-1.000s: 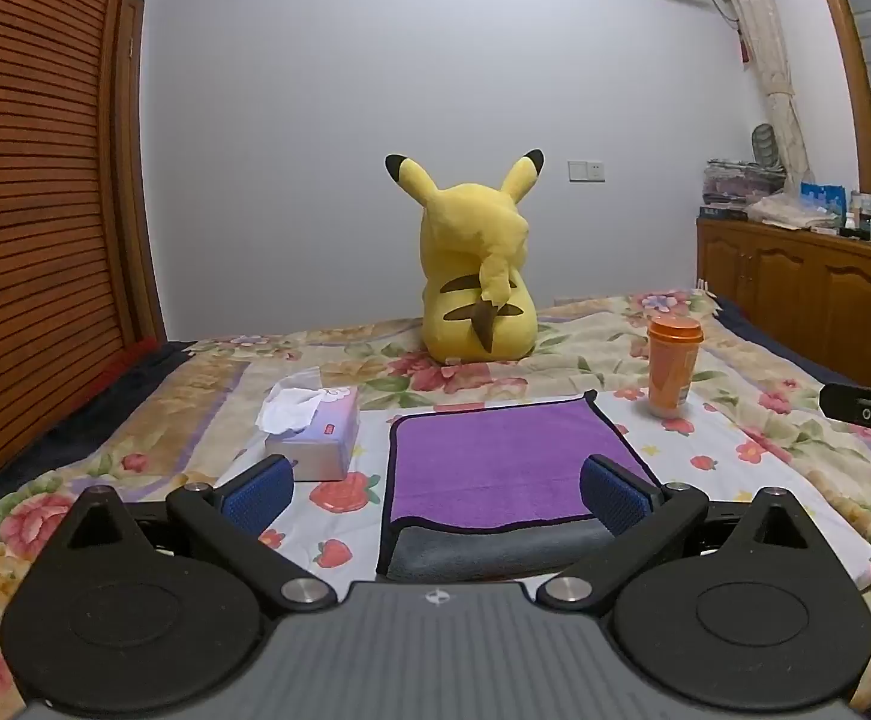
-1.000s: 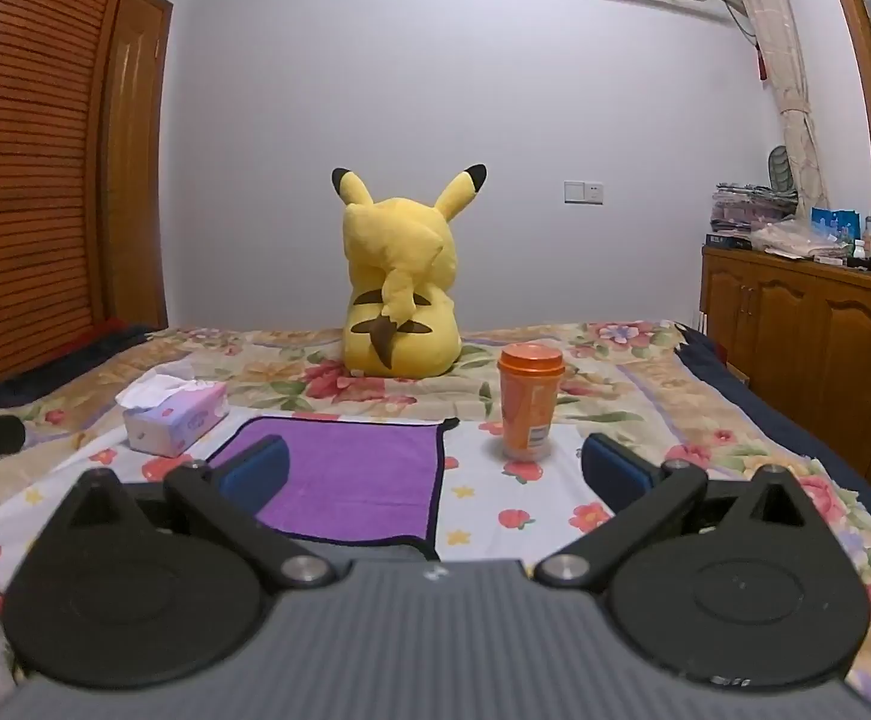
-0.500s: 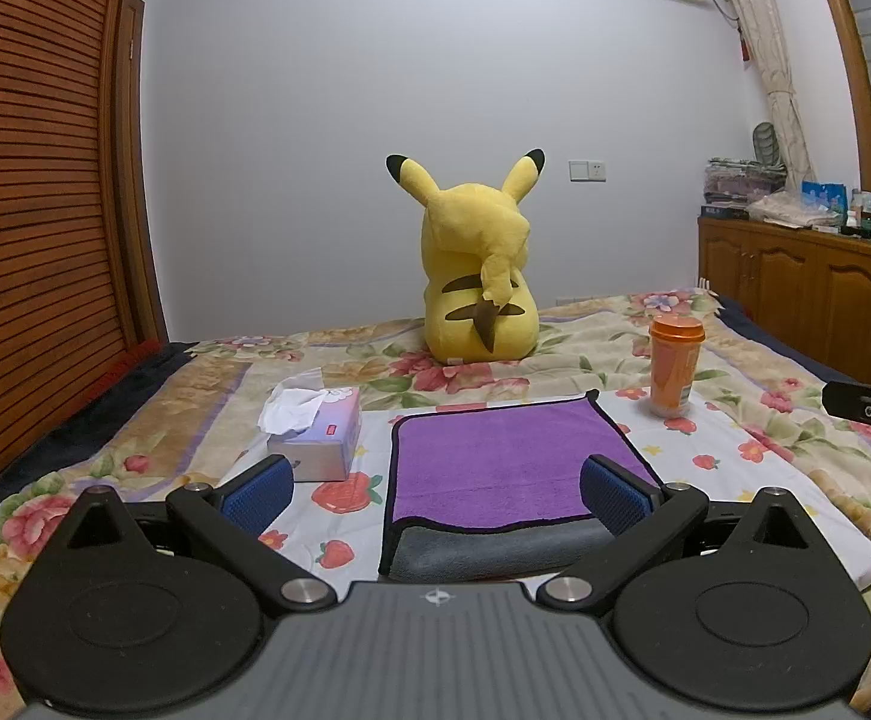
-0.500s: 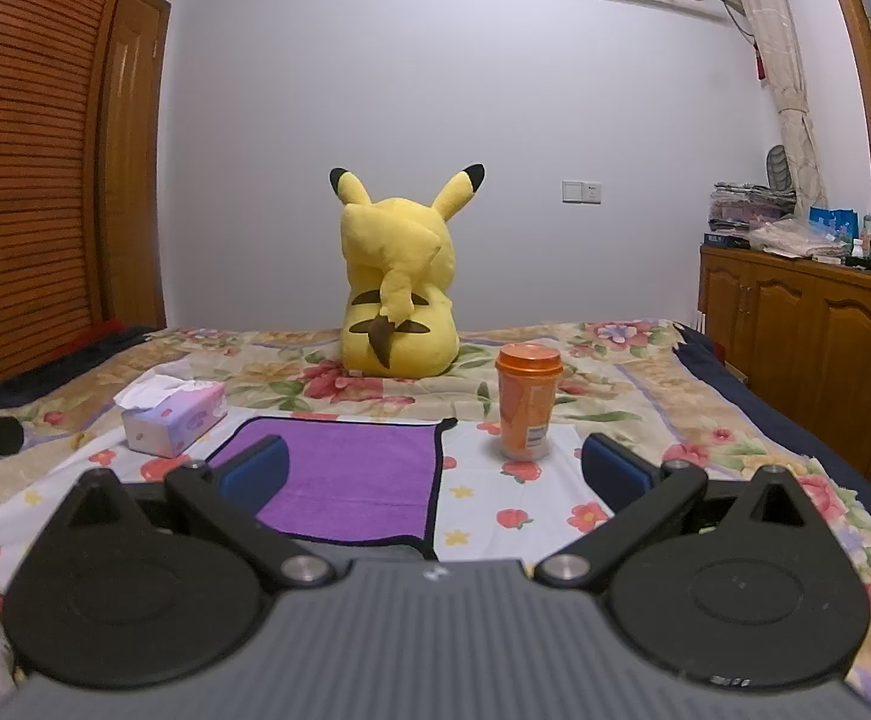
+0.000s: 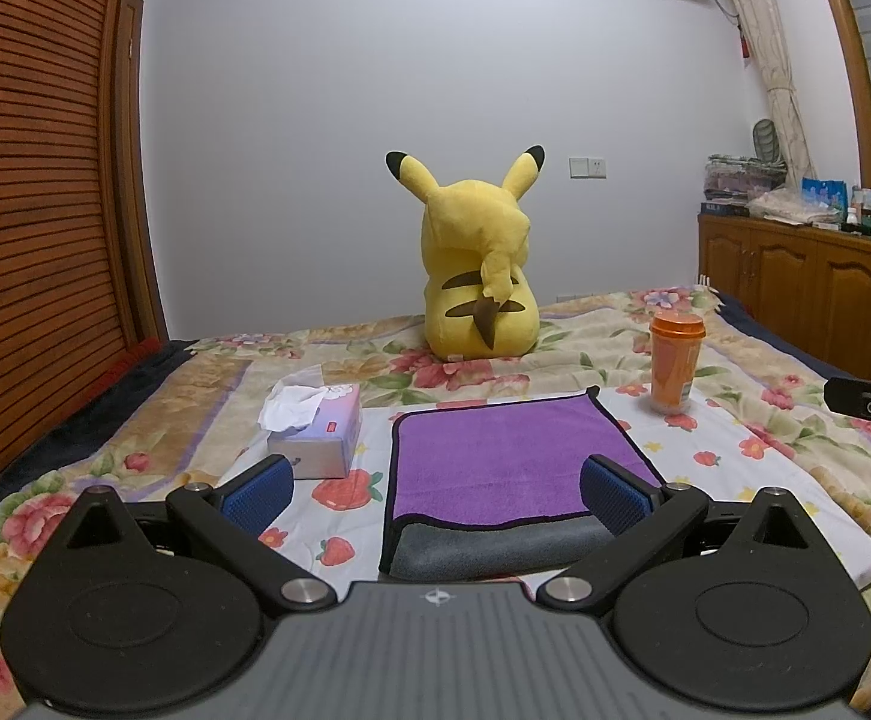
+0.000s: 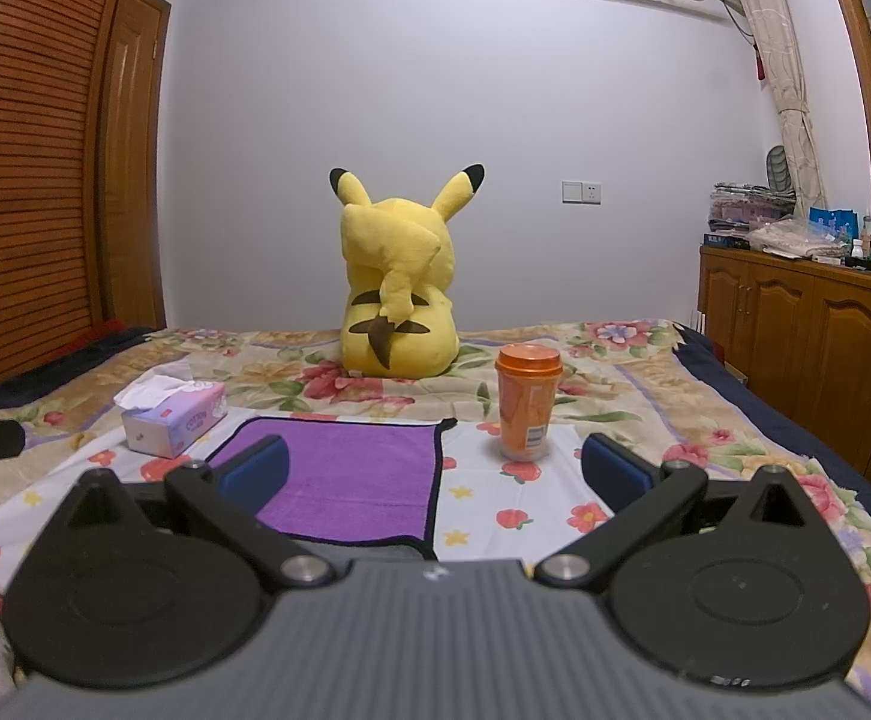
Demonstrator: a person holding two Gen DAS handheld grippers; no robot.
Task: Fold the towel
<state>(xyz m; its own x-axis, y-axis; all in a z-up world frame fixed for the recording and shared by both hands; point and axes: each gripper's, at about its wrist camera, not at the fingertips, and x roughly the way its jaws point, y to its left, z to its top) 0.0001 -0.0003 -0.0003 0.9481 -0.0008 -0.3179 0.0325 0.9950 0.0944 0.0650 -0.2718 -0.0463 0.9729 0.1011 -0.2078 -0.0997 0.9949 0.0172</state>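
The purple towel (image 5: pixel 513 459) lies flat on the bed (image 5: pixel 753 456), on a white patch of the flowered cover, already doubled over: its purple top layer with dark piping stops short of the near edge, where a grey under-layer (image 5: pixel 495 546) shows as a band. In the left wrist view its sides run away from the camera toward the wall and it looks about as deep as it is wide, so no clear long axis can be told; its far right corner sticks up a little in a point toward the orange cup (image 5: pixel 675 363).

The left gripper (image 5: pixel 435 492) hangs just short of the towel's near edge with its fingers (image 5: pixel 258 492) spread wide and nothing between them; the right blue pad overlaps the towel's near right part in the picture, though whether it touches the cloth I cannot tell. The right gripper (image 6: pixel 435 471) is likewise wide open and empty, and sits further to the right: its left pad lines up over the towel (image 6: pixel 351 480), its right pad over bare cover beyond the cup (image 6: pixel 525 402).

A tissue box (image 5: pixel 315 429) stands just left of the towel, apart from it (a white tissue pokes out of the top). The cup stands upright to the right of the towel's far corner, near but not touching. A yellow plush toy (image 5: pixel 477 264) sits behind them, its back to the cameras, well apart from the towel
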